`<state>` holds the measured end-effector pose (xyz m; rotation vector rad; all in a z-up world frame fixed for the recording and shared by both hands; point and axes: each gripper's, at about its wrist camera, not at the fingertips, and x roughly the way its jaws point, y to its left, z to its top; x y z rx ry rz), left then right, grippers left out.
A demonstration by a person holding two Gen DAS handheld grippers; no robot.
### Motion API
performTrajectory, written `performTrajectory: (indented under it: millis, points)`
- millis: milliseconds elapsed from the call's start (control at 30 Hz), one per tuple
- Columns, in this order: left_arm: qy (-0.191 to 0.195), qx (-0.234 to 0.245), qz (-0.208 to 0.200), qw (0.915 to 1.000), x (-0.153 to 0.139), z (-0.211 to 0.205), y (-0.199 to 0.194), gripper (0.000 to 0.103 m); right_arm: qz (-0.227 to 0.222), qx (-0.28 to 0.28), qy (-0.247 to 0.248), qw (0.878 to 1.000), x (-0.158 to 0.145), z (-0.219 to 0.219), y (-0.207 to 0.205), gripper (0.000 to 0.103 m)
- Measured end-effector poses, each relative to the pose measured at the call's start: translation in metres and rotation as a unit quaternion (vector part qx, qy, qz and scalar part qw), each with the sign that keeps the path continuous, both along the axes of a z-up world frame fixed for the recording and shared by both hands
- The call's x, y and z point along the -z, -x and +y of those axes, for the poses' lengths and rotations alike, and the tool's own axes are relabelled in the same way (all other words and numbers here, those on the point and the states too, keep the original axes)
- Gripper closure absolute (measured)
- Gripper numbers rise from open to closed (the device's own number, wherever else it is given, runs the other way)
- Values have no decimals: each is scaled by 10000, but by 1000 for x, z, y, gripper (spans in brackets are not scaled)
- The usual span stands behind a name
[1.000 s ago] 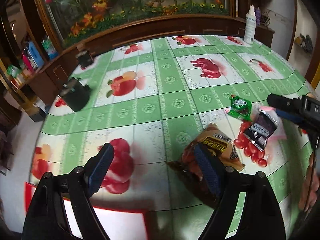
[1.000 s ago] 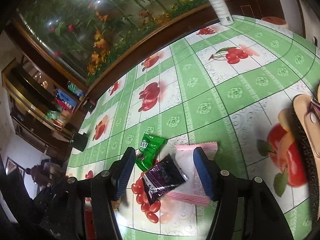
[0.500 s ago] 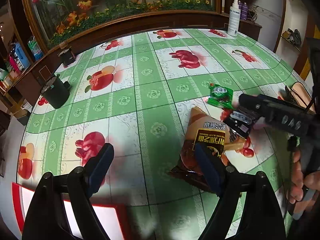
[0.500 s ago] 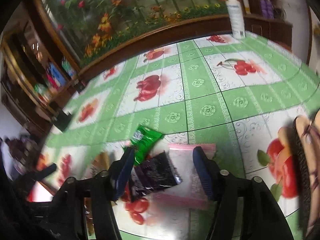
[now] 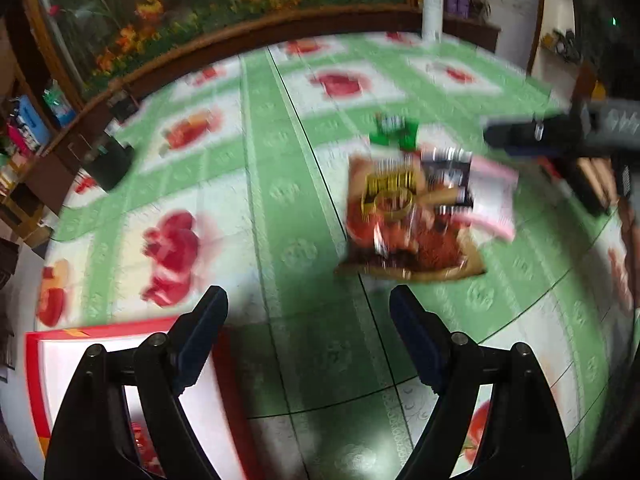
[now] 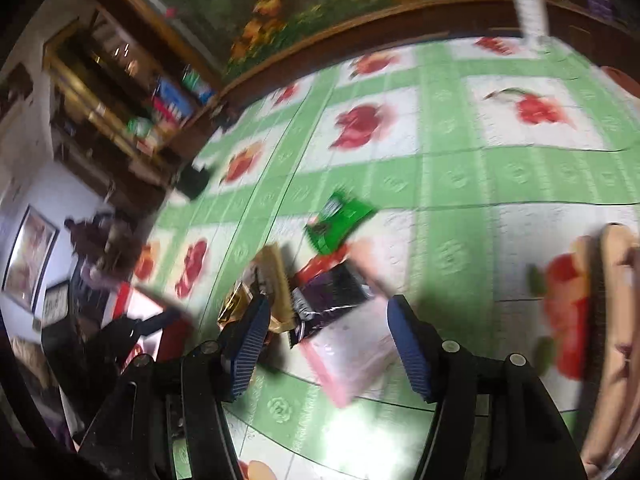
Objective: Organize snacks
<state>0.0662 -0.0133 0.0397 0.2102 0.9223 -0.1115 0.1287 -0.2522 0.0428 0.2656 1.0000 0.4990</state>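
Four snack packets lie bunched together on the green fruit-print table: a big orange-brown bag (image 5: 400, 216), a small green packet (image 5: 394, 132), a dark purple packet (image 5: 446, 176) and a pink packet (image 5: 494, 196). My left gripper (image 5: 308, 320) is open and empty, hovering short of the brown bag. My right gripper (image 6: 328, 306) hangs over the dark purple packet (image 6: 332, 300) and the pink packet (image 6: 352, 364). Its jaws are opening and the pads press on nothing. The green packet (image 6: 340, 220) lies just beyond, the brown bag (image 6: 272, 288) by the left finger. Both views are blurred.
A red-rimmed white box (image 5: 120, 328) sits under my left gripper at the near table edge. A black cup (image 5: 110, 164) stands far left, a white bottle (image 5: 432, 8) at the back. A tan, flat object (image 6: 612, 300) lies at the right edge. Wooden cabinets border the table.
The dark purple and pink packets now lie against the brown bag, where they were apart before. My left gripper drew back from the bag over the red box. My right gripper rolled and shifted.
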Motion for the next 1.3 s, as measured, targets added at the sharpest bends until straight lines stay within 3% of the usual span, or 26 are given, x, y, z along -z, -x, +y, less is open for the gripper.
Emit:
performTrajectory:
  millis: [133, 233, 300, 400, 533, 667, 1100, 1300]
  points:
    - [-4, -77, -666, 9978, -31, -8, -2, 18, 119, 152, 467, 9987, 3, 1, -1, 37]
    - [-90, -60, -578, 9983, -28, -19, -17, 14, 334, 226, 795, 9960, 13, 3, -6, 37]
    - [-355, -110, -427, 9984, -15, -31, -30, 14, 354, 219, 1043, 9937, 17, 7, -6, 37]
    - [-655, -217, -519, 9963, -4, -37, -39, 14, 339, 123, 1377, 9898, 22, 20, -5, 37]
    - [-657, -213, -600, 9958, -2, -37, -40, 14, 223, -49, 1733, 9846, 25, 36, 0, 28]
    - [-671, -147, -619, 9957, 0, -36, -41, 14, 2, -65, 2251, 9743, 31, 50, 2, 27]
    - [-317, -288, -619, 9972, 5, -28, -48, 11, -199, -51, 2439, 9696, 30, 58, 7, 32]
    - [-525, -268, -700, 9958, 9, -31, -49, 4, -350, -239, 2697, 9620, 28, 73, 14, 36]
